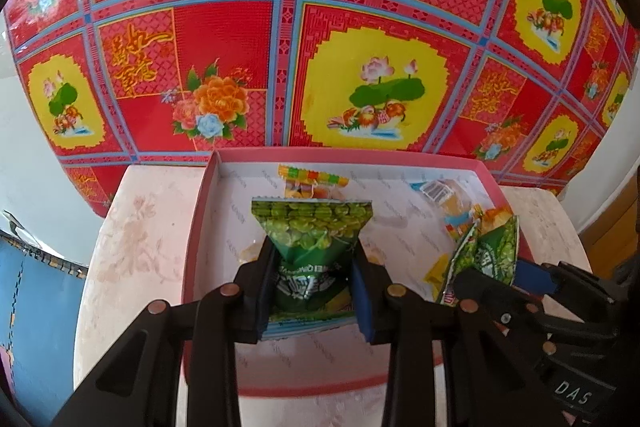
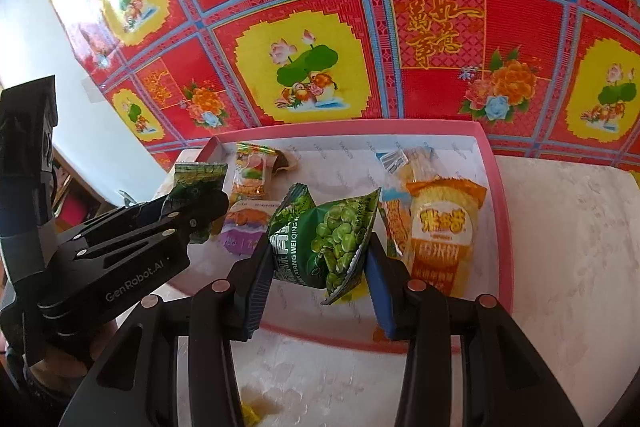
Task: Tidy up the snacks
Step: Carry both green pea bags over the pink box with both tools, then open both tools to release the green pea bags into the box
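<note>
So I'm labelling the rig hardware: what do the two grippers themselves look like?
Both are matte black with angular, cut-out linkage arms and copper-coloured round pivot pins. The fingers carry blue ribbed pads. The left gripper reads "GenRobot.AI" in white on its side; the right gripper shows "DAS" in white.

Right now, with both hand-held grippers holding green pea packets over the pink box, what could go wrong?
1. The right hand-held gripper pinches its green pea packet tilted, one corner hanging free; it may slip out.
2. The left hand-held gripper squeezes its pea packet at a crumpled waist, which might crush the peas.
3. The two grippers are close together above the pink box; they could bump, or a release could land on the orange snack bag.
</note>
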`<state>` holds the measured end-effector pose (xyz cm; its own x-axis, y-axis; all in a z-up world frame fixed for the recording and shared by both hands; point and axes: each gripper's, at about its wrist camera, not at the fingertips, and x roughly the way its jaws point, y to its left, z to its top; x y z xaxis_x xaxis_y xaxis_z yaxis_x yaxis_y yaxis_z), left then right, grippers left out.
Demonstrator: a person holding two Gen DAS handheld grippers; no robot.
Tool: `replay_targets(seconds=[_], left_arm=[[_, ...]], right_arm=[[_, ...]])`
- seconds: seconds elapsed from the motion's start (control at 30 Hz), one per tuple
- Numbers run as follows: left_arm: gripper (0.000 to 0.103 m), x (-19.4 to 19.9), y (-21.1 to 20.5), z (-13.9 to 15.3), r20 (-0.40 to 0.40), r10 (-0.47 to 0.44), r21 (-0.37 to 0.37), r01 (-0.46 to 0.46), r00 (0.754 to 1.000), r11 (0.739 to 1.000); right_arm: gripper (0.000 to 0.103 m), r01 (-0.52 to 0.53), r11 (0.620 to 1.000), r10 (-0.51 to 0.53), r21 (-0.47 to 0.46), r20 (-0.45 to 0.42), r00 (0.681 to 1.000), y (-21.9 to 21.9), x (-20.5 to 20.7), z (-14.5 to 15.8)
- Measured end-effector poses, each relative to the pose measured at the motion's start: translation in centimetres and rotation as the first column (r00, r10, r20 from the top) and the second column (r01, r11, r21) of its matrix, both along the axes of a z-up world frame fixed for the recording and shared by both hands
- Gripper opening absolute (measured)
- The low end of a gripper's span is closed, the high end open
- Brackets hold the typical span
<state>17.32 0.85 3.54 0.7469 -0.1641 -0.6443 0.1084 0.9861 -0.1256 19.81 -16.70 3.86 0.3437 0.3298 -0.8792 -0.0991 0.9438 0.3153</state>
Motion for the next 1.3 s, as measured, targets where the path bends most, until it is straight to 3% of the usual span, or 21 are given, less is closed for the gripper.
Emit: replay_targets(seconds=[0.7,0.8,1.0,1.23,1.3], left_arm=[[0.035,3.7,-1.0,-1.6,-0.033,0.021,-0.006,-0.021,0.999,1.0],[0.044,3.8,-0.9,-1.6,-0.04,0.022,-0.011,-0.023,0.999,1.0],[0.05,3.7,-1.2,-1.4,-0.034,0.019,-0.01,-0.019,0.999,1.0],[0.066,2.8,-0.9,-0.8,-0.011,0.04,-0.011,-0.04,0.999,0.999],[0.068,2.5,-0.7,-0.6,-0.007,0.041,-0.015,-0.041,0.999,0.999]], right_arm=[[0.045,0.031,0.999,-0.032,-0.019,-0.032,0.999,0.4,2.2,-2.4],[0.046,0.027,1.0,-0.027,0.0,-0.048,0.998,0.3,2.2,-2.6],[0.048,0.038,0.999,-0.038,-0.018,-0.026,0.999,0.1,1.9,-2.0],[0.066,0.067,0.998,-0.066,-0.014,0.042,0.997,-0.8,1.4,-0.6],[0.067,0.075,0.997,-0.075,-0.007,0.045,0.996,-0.9,1.3,-0.2]])
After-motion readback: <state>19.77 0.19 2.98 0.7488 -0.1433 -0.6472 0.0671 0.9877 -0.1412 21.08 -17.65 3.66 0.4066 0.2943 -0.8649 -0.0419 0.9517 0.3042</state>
